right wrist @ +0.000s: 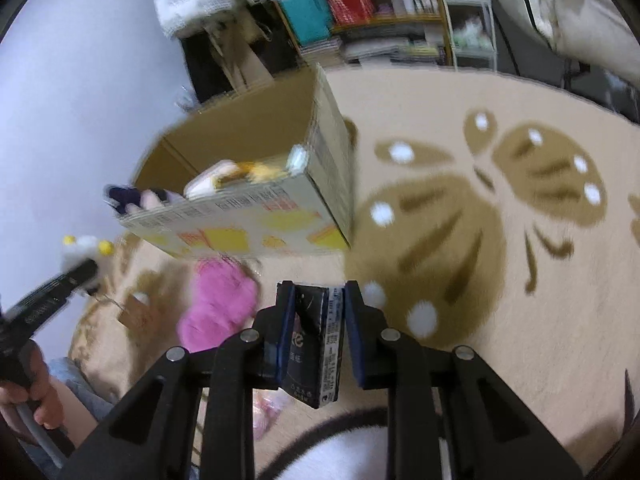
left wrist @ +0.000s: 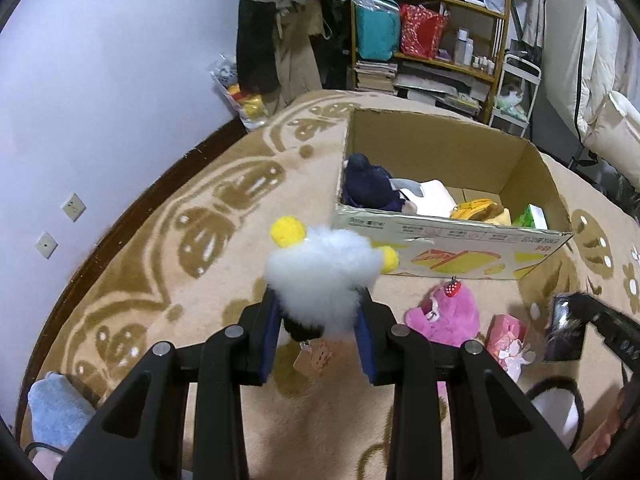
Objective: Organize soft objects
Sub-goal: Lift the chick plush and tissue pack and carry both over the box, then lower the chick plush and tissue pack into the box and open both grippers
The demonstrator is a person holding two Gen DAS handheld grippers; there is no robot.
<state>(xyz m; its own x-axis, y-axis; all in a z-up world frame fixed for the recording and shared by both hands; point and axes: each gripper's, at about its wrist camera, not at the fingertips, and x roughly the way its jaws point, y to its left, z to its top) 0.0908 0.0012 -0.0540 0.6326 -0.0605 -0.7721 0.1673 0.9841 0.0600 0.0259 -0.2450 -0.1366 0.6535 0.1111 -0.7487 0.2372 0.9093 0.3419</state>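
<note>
My left gripper (left wrist: 320,312) is shut on a fluffy white plush with yellow pompoms (left wrist: 324,272) and holds it above the rug, just short of the cardboard box (left wrist: 448,240). The box holds a dark blue plush (left wrist: 368,184), white cloth and yellow soft items. My right gripper (right wrist: 318,304) is shut on a dark flat packet (right wrist: 320,344), held above the rug right of the box (right wrist: 248,224). A pink plush (left wrist: 444,316) lies on the rug in front of the box; it also shows in the right wrist view (right wrist: 218,304).
A beige butterfly-pattern rug (left wrist: 200,240) covers the floor. A pink wrapped packet (left wrist: 508,336) and a black-and-white furry item (left wrist: 556,412) lie at the right. A light blue plush (left wrist: 56,408) lies at the left. Shelves (left wrist: 432,28) and hanging clothes stand behind.
</note>
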